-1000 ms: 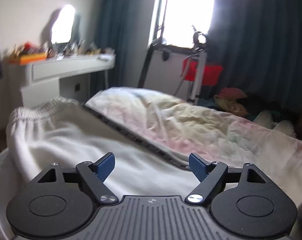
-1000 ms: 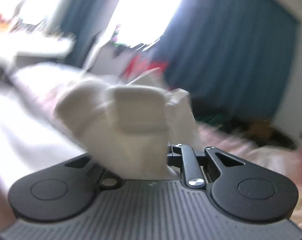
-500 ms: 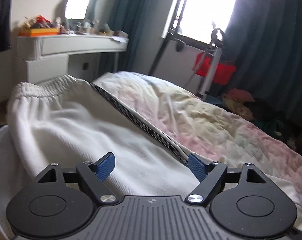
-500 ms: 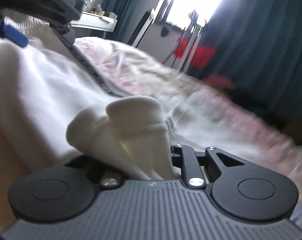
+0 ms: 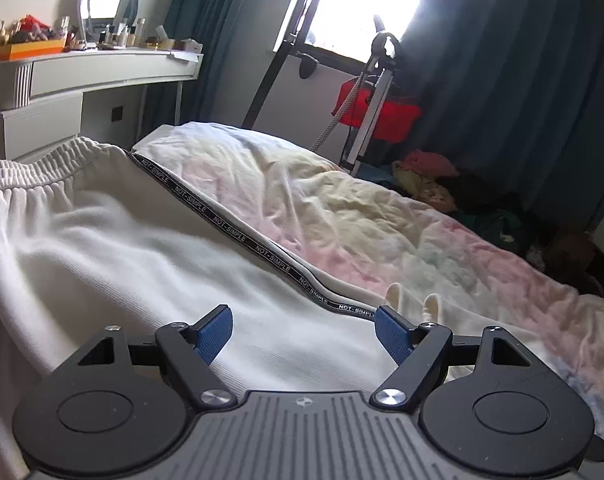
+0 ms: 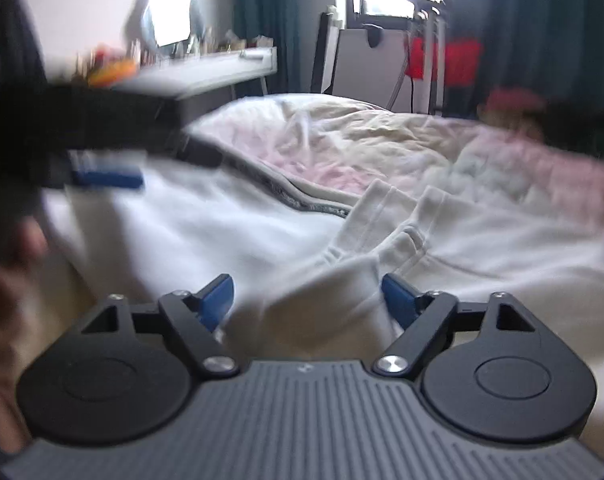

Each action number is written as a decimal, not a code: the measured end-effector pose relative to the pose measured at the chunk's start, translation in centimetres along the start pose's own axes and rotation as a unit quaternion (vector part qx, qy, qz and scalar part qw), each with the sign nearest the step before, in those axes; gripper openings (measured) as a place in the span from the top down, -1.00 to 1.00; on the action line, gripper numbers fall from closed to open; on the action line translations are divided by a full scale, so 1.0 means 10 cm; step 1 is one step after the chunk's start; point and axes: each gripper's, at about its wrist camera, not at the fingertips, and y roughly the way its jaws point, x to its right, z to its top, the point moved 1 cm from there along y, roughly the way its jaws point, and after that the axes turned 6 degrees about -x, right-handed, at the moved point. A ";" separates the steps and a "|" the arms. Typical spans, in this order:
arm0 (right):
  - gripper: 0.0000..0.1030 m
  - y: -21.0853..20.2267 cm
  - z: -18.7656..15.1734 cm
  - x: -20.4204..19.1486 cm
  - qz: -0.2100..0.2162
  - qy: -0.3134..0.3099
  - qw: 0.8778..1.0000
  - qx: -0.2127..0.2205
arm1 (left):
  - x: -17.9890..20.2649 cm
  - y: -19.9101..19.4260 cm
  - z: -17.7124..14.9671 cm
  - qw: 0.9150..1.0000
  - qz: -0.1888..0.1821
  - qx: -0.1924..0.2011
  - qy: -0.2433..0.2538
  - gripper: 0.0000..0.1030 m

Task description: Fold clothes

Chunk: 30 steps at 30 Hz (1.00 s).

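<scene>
Trousers, white and soft, lie spread on the bed; they look light and floppy, best gripped at the elastic waistband or the cuffs. Left tool and right tool are both spread, holding nothing. Bed beyond the striped seam offers folding room.

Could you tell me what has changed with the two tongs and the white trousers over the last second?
The right tongs let go: they were shut on the cuffs, which now lie on the white trousers. The left tongs stayed open, empty.
</scene>
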 end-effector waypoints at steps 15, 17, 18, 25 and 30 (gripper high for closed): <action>-0.39 0.17 1.17 1.40 0.008 0.259 0.966 0.020 | 0.26 0.22 -0.13 0.960 -0.271 -0.066 0.012 -0.17; -0.26 0.45 1.26 1.36 -0.002 0.239 0.971 -0.023 | 0.34 0.31 -0.19 0.958 -0.275 -0.076 0.030 -0.12; -0.25 0.58 1.29 1.32 -0.011 0.226 0.973 -0.047 | 0.37 0.36 -0.22 0.958 -0.273 -0.082 0.037 -0.10; -0.21 1.21 1.12 1.02 -0.106 0.111 0.978 -0.141 | 0.35 0.70 -0.33 0.952 -0.265 -0.149 0.034 0.06; 0.62 1.33 1.02 0.92 -0.139 0.058 0.978 -0.146 | 0.36 0.81 -0.39 0.947 -0.265 -0.176 0.039 0.44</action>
